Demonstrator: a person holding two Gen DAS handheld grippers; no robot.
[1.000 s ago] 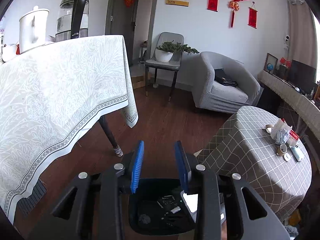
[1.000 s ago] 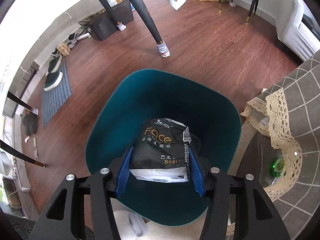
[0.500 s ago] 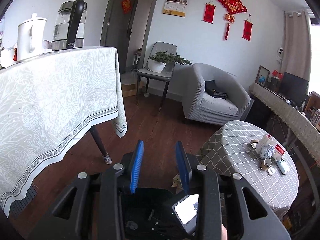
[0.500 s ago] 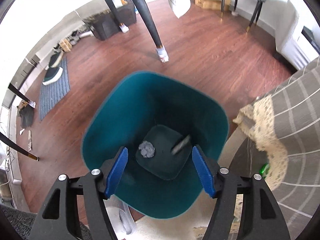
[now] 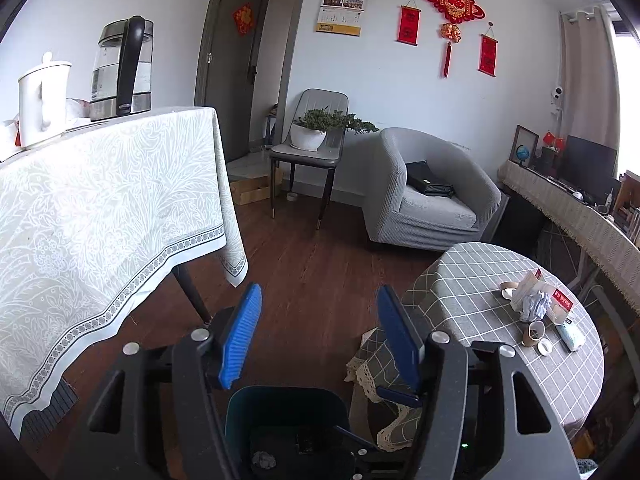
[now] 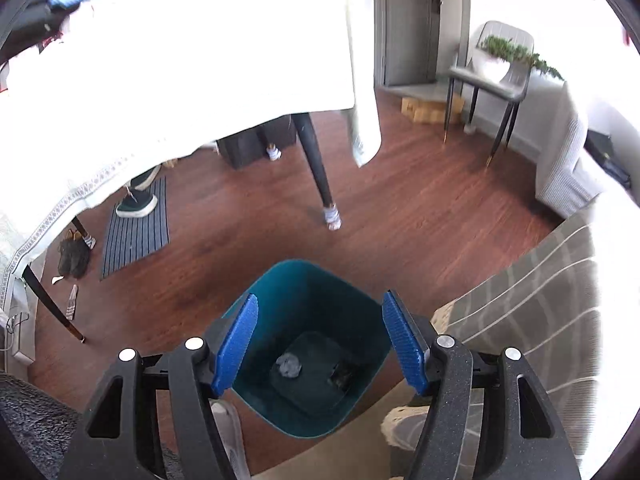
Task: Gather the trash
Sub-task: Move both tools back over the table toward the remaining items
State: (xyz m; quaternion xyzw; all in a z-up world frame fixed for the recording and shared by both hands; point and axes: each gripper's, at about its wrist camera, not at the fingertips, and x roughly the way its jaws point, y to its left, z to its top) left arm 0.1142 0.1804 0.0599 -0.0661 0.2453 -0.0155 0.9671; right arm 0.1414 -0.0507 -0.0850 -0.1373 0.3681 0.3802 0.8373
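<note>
A: What are the tongs doing?
B: The left gripper [image 5: 318,332] is hanging spread and empty above the bin [image 5: 286,402]. The right gripper [image 6: 320,340] is also gaping wide over the bin [image 6: 308,308].
A: And the trash?
B: A crumpled wad [image 6: 289,364] and a dark packet [image 6: 342,374] are lying inside the bin.

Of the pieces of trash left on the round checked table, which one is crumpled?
The grey-blue crumpled wad, sitting mid-cluster beside the cardboard roll core and the flat wrapped tissue pack, both uncrumpled.
</note>
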